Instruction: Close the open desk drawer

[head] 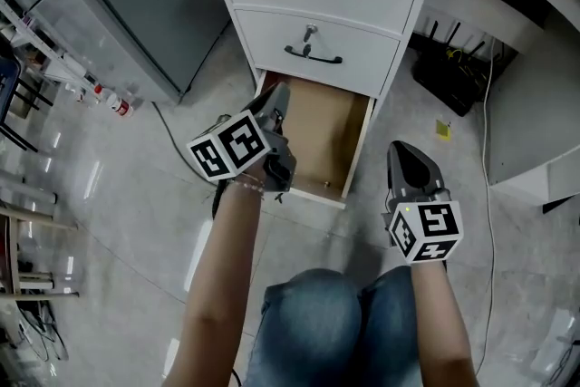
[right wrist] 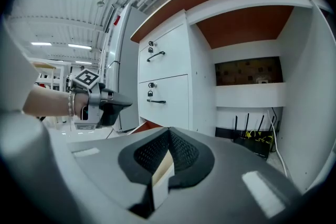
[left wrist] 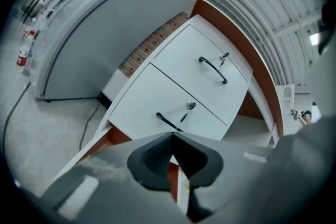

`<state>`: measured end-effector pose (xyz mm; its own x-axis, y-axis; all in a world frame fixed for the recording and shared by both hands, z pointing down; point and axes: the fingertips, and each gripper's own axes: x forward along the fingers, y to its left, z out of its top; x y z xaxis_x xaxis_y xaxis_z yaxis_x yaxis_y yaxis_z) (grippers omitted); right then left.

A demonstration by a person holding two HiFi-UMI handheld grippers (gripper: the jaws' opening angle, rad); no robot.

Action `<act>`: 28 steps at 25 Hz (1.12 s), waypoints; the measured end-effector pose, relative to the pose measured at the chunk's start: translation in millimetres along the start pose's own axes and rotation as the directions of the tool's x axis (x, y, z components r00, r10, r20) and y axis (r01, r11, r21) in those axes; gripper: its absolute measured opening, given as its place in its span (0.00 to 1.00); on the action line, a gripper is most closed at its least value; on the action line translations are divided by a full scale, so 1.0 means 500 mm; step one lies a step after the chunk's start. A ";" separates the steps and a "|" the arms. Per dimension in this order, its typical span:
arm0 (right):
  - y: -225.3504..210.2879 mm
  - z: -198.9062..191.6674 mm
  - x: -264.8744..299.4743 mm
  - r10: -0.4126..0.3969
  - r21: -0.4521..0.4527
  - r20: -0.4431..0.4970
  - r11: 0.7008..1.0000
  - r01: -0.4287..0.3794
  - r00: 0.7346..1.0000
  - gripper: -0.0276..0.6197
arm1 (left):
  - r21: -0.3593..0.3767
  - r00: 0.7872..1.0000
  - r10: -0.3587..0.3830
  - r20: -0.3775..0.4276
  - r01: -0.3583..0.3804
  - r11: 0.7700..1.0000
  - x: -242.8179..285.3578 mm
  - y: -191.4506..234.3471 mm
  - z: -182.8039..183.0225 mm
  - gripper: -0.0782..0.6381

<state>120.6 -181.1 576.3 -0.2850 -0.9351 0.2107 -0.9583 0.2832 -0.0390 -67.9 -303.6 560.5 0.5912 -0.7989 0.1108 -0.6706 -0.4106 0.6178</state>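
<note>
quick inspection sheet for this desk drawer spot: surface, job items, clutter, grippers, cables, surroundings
surface: pale floor, glossy, no spill seen
job's things: bottom drawer pulled out, visible wood inside bare; upper drawers shut, keys in their locks
clutter: yellow scrap on the floor; bottles beside the grey cabinet
grippers: left gripper shut, empty, over the drawer's left side; right gripper shut, empty, over the floor right of the drawer
cables: black cable on the floor left of the drawer; white cable running past the router
surroundings: grey cabinet at left, desk recess at right, person's knees in front of the drawer
</note>
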 end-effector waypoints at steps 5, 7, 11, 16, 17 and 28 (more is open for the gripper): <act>0.017 -0.017 0.003 0.021 0.010 -0.038 1.000 -0.021 0.999 0.04 | 0.097 1.000 0.011 0.012 -0.012 0.995 -0.052 0.004 -0.015 0.11; 0.027 -0.035 0.002 0.032 -0.001 -0.065 0.999 -0.032 0.997 0.04 | 0.144 1.000 0.008 0.019 -0.010 0.990 -0.078 0.004 -0.023 0.11; 0.045 -0.065 0.002 0.071 -0.017 -0.104 0.997 -0.074 0.992 0.04 | 0.227 1.000 0.014 0.013 -0.017 0.974 -0.130 0.008 -0.061 0.11; 0.070 -0.104 -0.001 0.117 -0.036 -0.172 0.992 -0.125 0.978 0.04 | 0.259 0.998 0.044 -0.033 -0.034 0.965 -0.178 0.028 -0.133 0.11; 0.078 -0.116 -0.001 0.132 -0.033 -0.198 0.989 -0.141 0.971 0.04 | 0.275 0.998 0.052 -0.046 -0.038 0.961 -0.185 0.030 -0.148 0.11; 0.149 -0.177 -0.004 0.247 -0.014 -0.316 0.964 -0.264 0.916 0.04 | 0.276 0.978 0.131 -0.162 -0.083 0.958 -0.255 0.071 -0.304 0.11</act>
<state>51.8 -139.3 659.3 -0.4900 -0.7198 0.4917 -0.8485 0.5232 -0.0797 -99.2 -149.5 686.5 0.5629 -0.7641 0.3150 -0.8145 -0.4484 0.3681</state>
